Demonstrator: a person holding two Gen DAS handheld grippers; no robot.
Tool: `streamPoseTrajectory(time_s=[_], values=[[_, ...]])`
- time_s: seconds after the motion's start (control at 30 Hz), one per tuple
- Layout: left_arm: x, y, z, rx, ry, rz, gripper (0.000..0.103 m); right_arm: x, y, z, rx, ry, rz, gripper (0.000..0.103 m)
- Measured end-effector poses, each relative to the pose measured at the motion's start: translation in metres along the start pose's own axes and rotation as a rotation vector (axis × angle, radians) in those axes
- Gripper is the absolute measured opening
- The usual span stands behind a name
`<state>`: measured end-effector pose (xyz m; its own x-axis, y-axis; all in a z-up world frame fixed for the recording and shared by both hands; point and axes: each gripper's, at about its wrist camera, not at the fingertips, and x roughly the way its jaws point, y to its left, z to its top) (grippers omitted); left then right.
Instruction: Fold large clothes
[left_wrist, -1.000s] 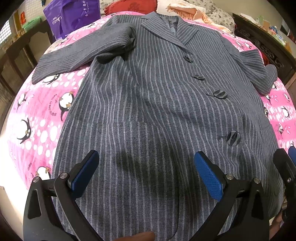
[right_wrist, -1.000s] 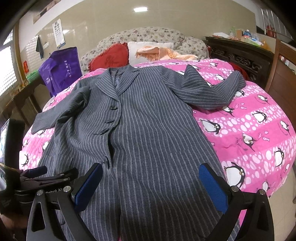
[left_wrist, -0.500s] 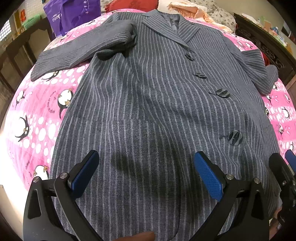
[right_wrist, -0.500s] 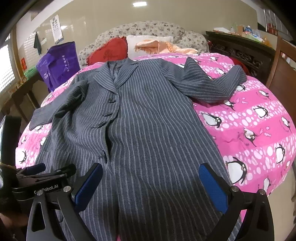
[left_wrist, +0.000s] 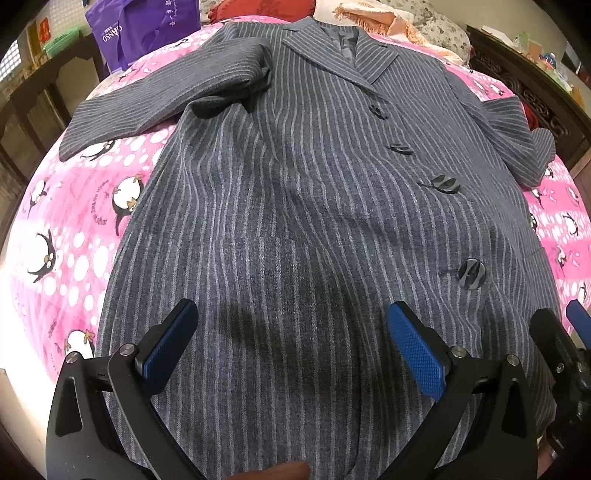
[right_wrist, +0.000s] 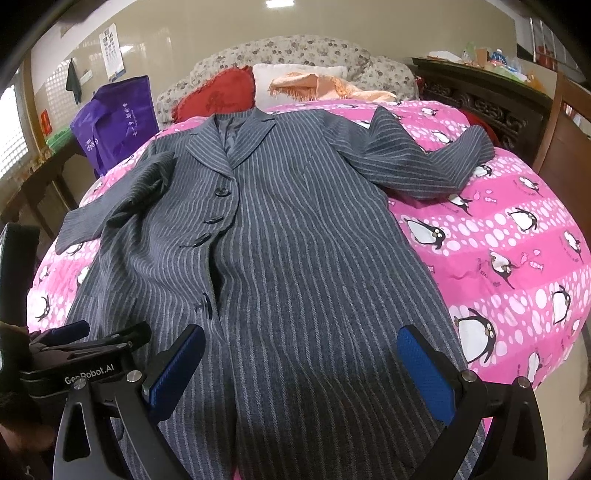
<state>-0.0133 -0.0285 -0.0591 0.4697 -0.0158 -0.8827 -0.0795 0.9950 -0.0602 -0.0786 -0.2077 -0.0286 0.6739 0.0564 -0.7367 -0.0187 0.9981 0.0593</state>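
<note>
A long grey pinstriped coat (left_wrist: 295, 206) lies face up and buttoned on a pink penguin bedspread (left_wrist: 74, 229), collar at the far end, both sleeves spread out to the sides. It also shows in the right wrist view (right_wrist: 295, 240). My left gripper (left_wrist: 291, 343) is open and empty, hovering over the coat's lower left part. My right gripper (right_wrist: 301, 365) is open and empty over the lower right part near the hem. The left gripper shows at the left edge of the right wrist view (right_wrist: 85, 350).
A purple bag (right_wrist: 118, 122) stands at the far left of the bed. A red cushion (right_wrist: 218, 92), a white pillow and an orange scarf (right_wrist: 321, 83) lie beyond the collar. Dark carved wooden furniture (right_wrist: 491, 99) stands at the right.
Both grippers have moved forward and lower over the coat's bottom part. The jaws stay open. The coat has not moved.
</note>
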Motion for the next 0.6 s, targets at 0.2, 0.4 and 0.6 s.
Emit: streamPoseTrajectory(time_s=[0.2, 0.4, 0.6], values=[[0.013, 0.006, -0.002, -0.020, 0.037, 0.008, 0.103, 0.002, -0.001, -0.001, 0.001, 0.002, 0.000, 0.103], [0.016, 0.005, -0.002, 0.005, 0.020, 0.015, 0.103, 0.003, 0.000, -0.002, -0.001, 0.013, 0.001, 0.103], [0.016, 0.002, -0.005, 0.023, 0.018, 0.030, 0.103, 0.015, -0.006, -0.006, 0.034, 0.072, 0.028, 0.103]])
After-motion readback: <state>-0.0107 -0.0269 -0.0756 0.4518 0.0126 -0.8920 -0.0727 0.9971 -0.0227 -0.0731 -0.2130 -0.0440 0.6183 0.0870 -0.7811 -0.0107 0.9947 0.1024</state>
